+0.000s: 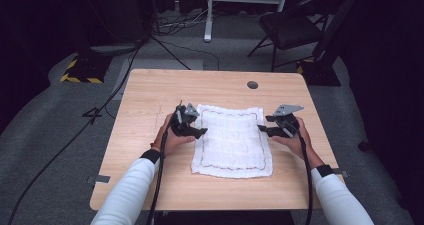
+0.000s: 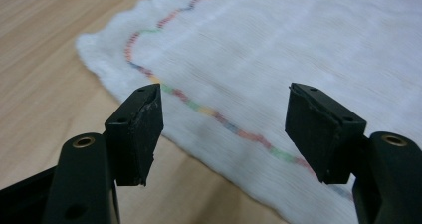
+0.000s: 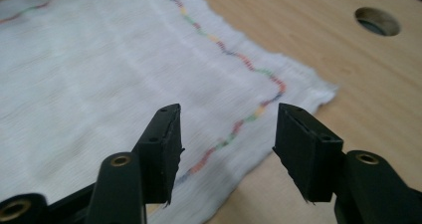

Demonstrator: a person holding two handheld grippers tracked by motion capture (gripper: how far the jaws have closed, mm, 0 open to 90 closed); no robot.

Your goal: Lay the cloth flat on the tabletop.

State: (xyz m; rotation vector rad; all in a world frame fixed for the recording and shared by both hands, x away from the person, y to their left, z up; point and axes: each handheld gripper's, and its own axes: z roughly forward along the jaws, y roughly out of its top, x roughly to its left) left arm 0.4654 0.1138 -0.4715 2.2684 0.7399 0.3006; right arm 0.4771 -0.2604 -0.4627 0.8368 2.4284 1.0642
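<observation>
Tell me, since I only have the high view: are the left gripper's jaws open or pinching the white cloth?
Observer: The left gripper is open; its jaws stand apart above the white cloth, with nothing pinched.
Operator: And the right one?
Observer: The right gripper is open too, with the cloth's edge below the gap.
Operator: What is the trim like?
Observer: The wavy stitched line inside the cloth's edge is multicoloured: red, green, yellow and blue.

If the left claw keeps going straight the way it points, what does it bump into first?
Probably the white cloth: the open left claw points at its edge with the wavy coloured stitching, nothing between.
</observation>
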